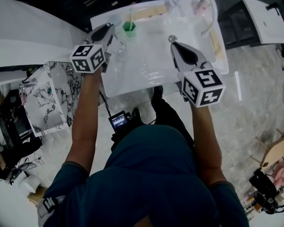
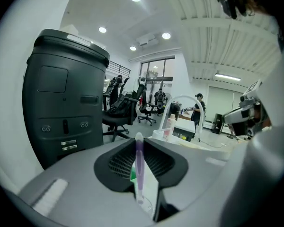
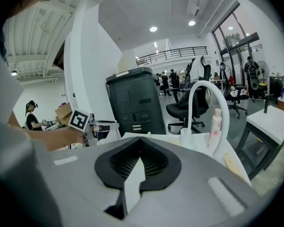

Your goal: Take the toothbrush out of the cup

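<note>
Over the table (image 1: 146, 77), left tool (image 1: 110, 29) nose-down

Two tools: left tool (image 1: 110, 29), right tool (image 1: 172, 39). One purple toothbrush (image 2: 139, 169). Two cups: green cup (image 1: 129, 27), clear cup (image 1: 119, 46). One desk (image 1: 146, 77). One pink bottle (image 3: 214, 122). One marbled box (image 1: 47, 103). One arched white pipe (image 3: 191, 110).

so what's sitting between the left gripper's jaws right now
a purple toothbrush, clamped upright between them; the left gripper view shows it plainly
</note>
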`<action>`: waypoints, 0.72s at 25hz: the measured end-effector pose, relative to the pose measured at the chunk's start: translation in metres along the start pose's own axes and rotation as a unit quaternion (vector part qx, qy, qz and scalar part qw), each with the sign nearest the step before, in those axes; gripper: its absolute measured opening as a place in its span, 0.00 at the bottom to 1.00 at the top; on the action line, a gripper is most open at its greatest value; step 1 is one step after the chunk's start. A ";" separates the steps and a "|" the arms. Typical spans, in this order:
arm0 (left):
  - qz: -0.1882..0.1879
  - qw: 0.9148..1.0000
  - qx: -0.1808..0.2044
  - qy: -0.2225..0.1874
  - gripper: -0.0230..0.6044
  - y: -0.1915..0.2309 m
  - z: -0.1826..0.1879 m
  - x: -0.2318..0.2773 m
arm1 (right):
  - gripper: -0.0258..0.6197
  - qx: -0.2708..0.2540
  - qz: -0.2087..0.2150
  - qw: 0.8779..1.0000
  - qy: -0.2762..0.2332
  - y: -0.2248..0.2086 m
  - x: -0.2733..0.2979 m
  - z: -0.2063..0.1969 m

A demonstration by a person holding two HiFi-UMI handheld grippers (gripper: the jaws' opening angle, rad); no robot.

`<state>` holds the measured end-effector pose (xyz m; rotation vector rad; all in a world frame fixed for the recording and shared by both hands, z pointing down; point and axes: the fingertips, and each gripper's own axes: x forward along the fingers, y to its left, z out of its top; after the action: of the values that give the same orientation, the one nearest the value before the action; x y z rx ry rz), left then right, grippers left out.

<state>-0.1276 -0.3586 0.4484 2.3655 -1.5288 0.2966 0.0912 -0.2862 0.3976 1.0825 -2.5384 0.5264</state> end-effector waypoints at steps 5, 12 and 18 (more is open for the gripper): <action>-0.008 1.000 -0.014 -0.023 0.12 -0.011 0.016 -0.009 | 0.05 -0.002 -0.001 1.000 -0.005 0.003 -0.007 0.001; -0.020 0.998 -0.036 -0.040 0.12 -0.030 0.025 -0.012 | 0.05 0.001 -0.010 1.000 -0.015 0.000 -0.021 0.003; -0.040 0.997 -0.053 -0.046 0.12 -0.051 0.026 -0.007 | 0.05 0.009 -0.019 1.000 -0.021 -0.002 -0.031 -0.001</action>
<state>-0.0838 -0.3429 0.4142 2.3791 -1.4474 0.0872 0.1128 -0.2682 0.3854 1.1560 -2.5482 0.5229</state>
